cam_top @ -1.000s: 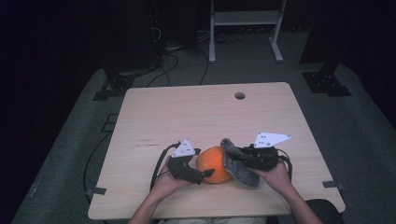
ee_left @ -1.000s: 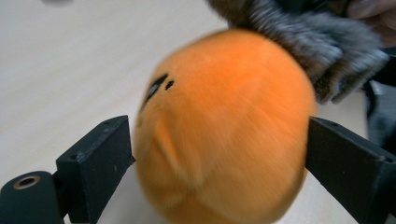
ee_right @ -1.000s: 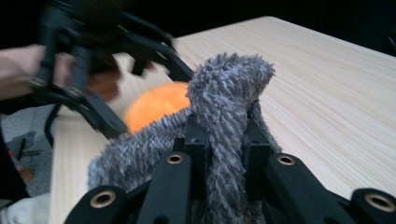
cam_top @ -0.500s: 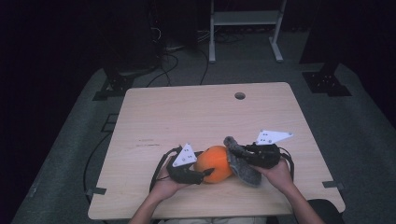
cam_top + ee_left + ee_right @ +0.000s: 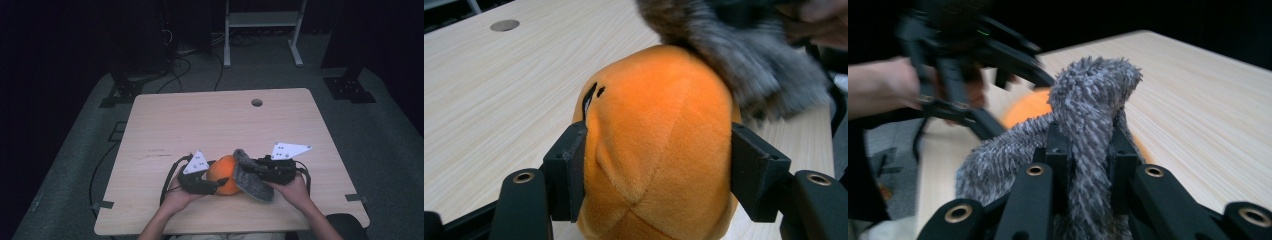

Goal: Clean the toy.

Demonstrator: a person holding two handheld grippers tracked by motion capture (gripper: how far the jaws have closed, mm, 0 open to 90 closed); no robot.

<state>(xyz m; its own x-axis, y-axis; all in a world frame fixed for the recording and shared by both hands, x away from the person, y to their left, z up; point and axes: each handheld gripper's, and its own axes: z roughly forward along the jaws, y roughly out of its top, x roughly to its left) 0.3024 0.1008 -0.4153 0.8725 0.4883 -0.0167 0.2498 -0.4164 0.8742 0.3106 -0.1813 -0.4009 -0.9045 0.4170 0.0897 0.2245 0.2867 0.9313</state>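
Now, wooden table (image 5: pixel 210 125) mostly bare, with all the work bunched at its near edge between the two hands. Orange plush ball (image 5: pixel 225 174) resting on the wood there, clamped across its width by the left gripper (image 5: pixel 656 170), whose jaws have just been closing on it and press into both flanks; grey furry cloth (image 5: pixel 250 175) lying against the ball's right side and draped partly over its top. Right gripper (image 5: pixel 1088 150) pinched tight on a fold of that cloth, just right of the ball, so any pull probably runs rightward, away from the held ball.
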